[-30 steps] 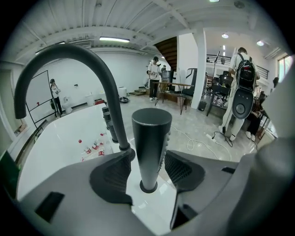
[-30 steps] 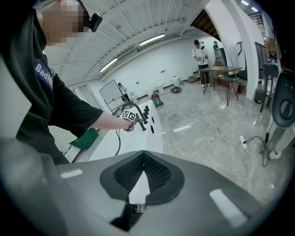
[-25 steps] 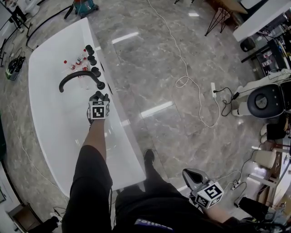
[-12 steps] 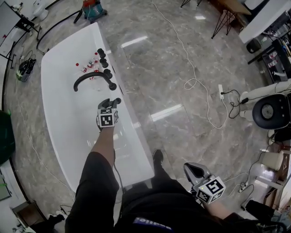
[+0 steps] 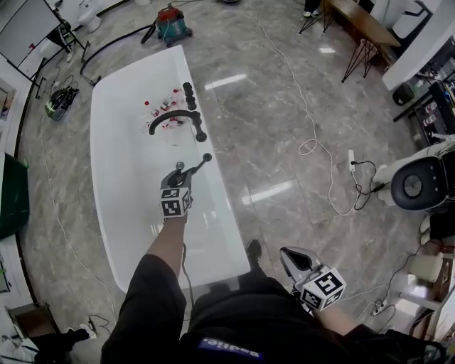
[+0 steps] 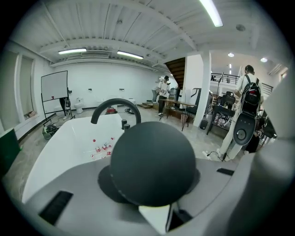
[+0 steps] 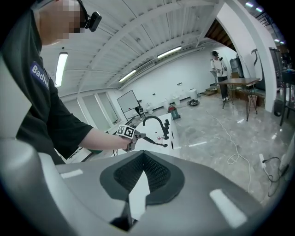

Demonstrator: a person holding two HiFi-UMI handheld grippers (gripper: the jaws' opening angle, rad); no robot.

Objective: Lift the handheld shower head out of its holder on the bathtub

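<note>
My left gripper (image 5: 186,168) is shut on the black handheld shower head (image 5: 200,163). It holds the wand over the right rim of the white bathtub (image 5: 114,163), with the tip pointing to the far right. In the left gripper view the round black shower head (image 6: 152,167) fills the middle between the grey jaws. Beyond it stands the black arched faucet (image 5: 173,117) with its black knobs (image 5: 189,91) on the rim. My right gripper (image 5: 293,259) hangs low by my right hip, shut and with nothing in it. From the right gripper view the left gripper (image 7: 133,134) and the wand (image 7: 156,142) show in front of the faucet (image 7: 154,122).
Small red-capped bottles (image 5: 162,108) lie in the tub. A red vacuum (image 5: 173,15) stands past the tub's far end. White cables (image 5: 313,146) trail across the marble floor. A white robot base (image 5: 416,181) stands at the right, and a person (image 6: 249,99) stands beyond it.
My left gripper has risen and drawn back toward me with the shower head, away from the faucet and the tub rim. The right gripper has risen a little.
</note>
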